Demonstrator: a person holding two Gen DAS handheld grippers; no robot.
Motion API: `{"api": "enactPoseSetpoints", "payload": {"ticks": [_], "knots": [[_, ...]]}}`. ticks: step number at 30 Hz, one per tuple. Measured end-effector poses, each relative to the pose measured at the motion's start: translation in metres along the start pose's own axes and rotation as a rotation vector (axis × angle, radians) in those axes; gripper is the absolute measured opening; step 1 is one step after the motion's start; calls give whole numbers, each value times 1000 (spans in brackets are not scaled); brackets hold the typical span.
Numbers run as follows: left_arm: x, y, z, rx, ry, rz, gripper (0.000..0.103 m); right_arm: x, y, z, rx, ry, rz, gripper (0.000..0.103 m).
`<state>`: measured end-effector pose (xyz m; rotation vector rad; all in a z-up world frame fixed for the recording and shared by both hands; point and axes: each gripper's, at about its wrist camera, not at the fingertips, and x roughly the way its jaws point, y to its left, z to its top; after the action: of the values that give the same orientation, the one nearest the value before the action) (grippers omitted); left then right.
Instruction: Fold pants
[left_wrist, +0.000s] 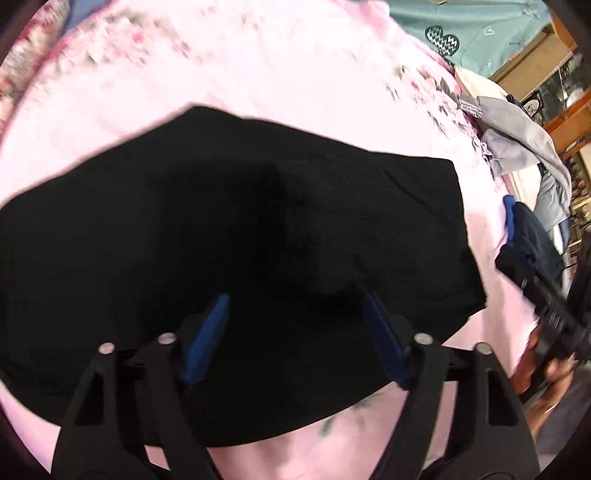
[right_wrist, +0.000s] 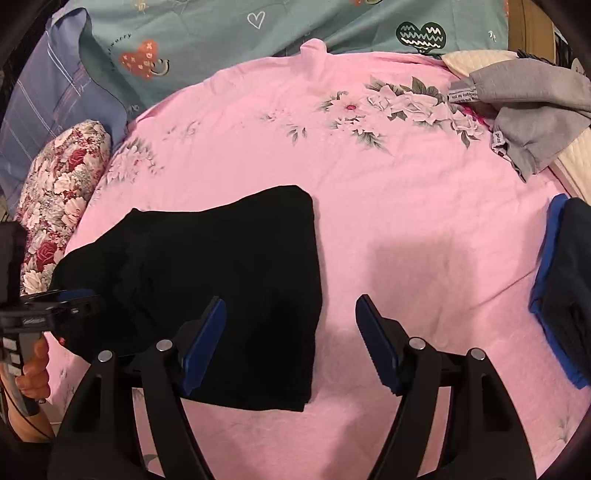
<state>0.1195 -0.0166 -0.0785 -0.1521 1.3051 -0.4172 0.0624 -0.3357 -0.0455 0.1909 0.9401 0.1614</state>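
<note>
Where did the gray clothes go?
The gray clothes lie crumpled at the far right edge of the pink blanket in the right wrist view, beside the printed roses, beyond the blue-edged folded pile.

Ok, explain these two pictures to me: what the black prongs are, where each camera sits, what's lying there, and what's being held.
No robot here: a person holds a hand tool in each hand, each with two fingers tipped with blue pads. A camera sits on each tool and looks out along its fingers, so the black prongs at the bottom are the tool itself. One picture is from the left gripper, the other from the right gripper. Both stand open and hold nothing. On the pink sheet lie the folded black pants. Off to the side are a grey garment and a dark folded pile. The left picture is blurred.
</note>
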Motion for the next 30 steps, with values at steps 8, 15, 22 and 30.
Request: {"api": "enactPoseSetpoints", "payload": {"ticks": [8,15,22,30], "knots": [[29,-6,18,-105,73,-14,63,-9,6,-4,-37,-38,74,73],[35,-14,22,-107,82,-22,22,-2,-7,-3,-18,-40,73,73],[19,-20,12,-101,43,7,17,26,-10,-14,-32,106,56,66],[11,-20,-2,-96,26,18,19,25,15,-24,-190,146,18,13]]}}
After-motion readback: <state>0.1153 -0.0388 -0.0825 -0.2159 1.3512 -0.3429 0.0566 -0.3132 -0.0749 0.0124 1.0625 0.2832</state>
